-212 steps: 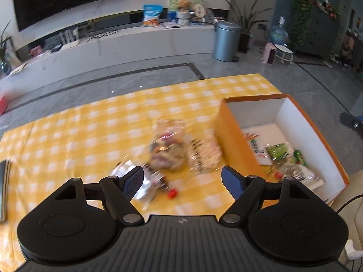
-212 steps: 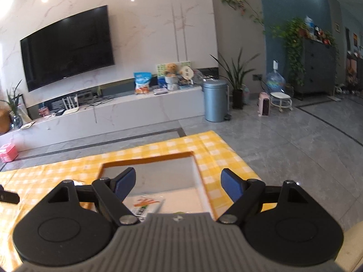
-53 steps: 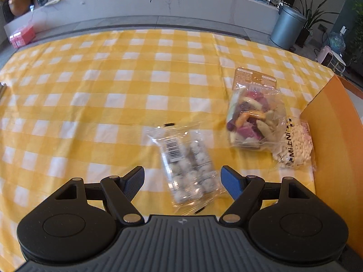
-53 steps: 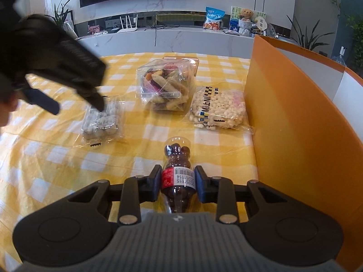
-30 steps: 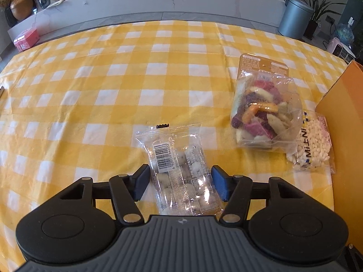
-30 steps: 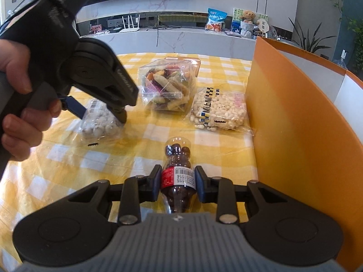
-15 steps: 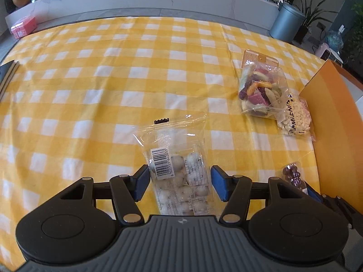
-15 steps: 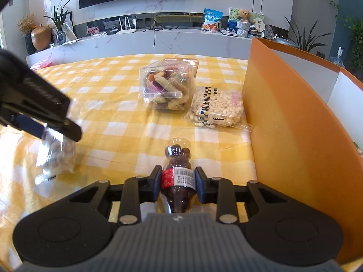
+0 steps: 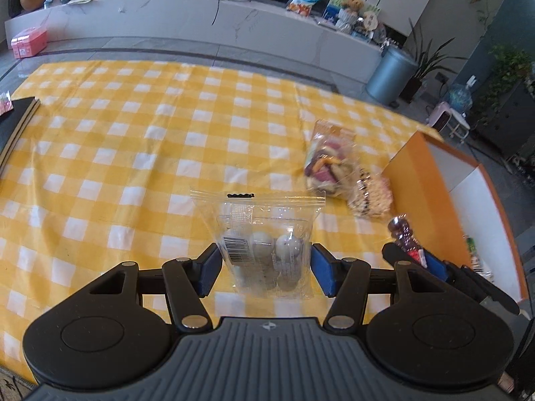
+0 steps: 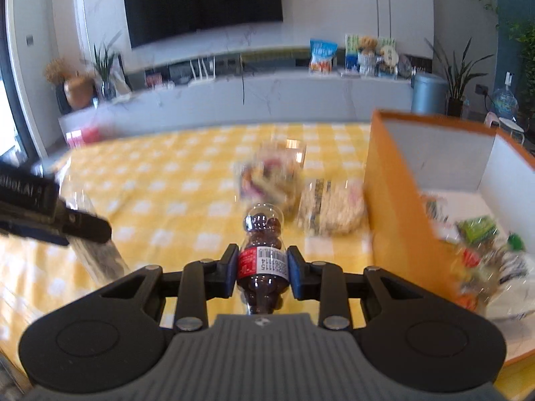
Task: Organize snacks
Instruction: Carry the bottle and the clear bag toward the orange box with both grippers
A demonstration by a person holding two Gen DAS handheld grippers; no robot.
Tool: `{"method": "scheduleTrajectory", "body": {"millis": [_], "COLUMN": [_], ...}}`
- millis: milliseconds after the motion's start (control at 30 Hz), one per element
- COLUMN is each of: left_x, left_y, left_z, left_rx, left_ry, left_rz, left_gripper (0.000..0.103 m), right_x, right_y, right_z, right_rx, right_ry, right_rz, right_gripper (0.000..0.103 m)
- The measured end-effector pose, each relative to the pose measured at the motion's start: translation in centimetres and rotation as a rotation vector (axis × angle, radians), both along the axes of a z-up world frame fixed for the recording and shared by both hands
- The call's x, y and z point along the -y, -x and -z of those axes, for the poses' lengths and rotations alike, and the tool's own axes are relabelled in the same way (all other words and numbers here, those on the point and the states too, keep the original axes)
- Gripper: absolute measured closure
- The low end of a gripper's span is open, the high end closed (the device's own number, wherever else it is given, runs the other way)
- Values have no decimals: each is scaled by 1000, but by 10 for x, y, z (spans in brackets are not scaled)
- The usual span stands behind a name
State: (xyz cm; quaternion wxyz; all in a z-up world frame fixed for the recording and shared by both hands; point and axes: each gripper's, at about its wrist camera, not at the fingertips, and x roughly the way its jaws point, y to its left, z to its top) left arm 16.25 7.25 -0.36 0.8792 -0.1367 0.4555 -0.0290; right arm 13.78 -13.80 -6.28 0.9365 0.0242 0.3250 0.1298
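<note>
My left gripper (image 9: 264, 267) is shut on a clear bag of pale round sweets (image 9: 264, 234) and holds it above the yellow checked tablecloth (image 9: 133, 153). My right gripper (image 10: 263, 272) is shut on a small bear-shaped bottle of dark candies (image 10: 264, 234), lifted above the cloth; the bottle also shows in the left wrist view (image 9: 403, 232). The orange box with white inside (image 10: 394, 200) stands just right of the bottle and holds several snack packs (image 10: 485, 244). A clear tub of mixed coloured snacks (image 9: 326, 167) and a bag of small white pieces (image 9: 371, 193) lie on the cloth beside the box (image 9: 424, 193).
A dark notebook (image 9: 13, 127) lies at the cloth's far left edge. A long white TV bench (image 9: 234, 33) and a grey bin (image 9: 389, 77) stand beyond the table. The left gripper's body (image 10: 50, 220) reaches in at the left of the right wrist view.
Both grippers have risen from the cloth with their loads. The sweets bag now hangs upright in the left jaws. The right gripper has lifted the bottle so the box's inside shows.
</note>
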Motion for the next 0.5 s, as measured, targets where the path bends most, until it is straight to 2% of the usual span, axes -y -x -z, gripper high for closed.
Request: {"method": "scheduleTrajectory", "body": {"millis": [300,400,500], "left_x": [26,38,53], "left_y": [6,3,-2], "left_z": [-41,-47,-48], "left_rx": [98,111,118], "left_ry": [53,92,113], "left_rz": [62,104,137], "left_gripper": [37,37,37], "right_x": [68,97,119], "right_y": [6,3,-6], "right_z": [-82,-95,-92], "right_rx": [155,178,125], "right_ry": [-87,-48,29], "right_rz": [100,149,126], "right_gripper": [74,74,74]}}
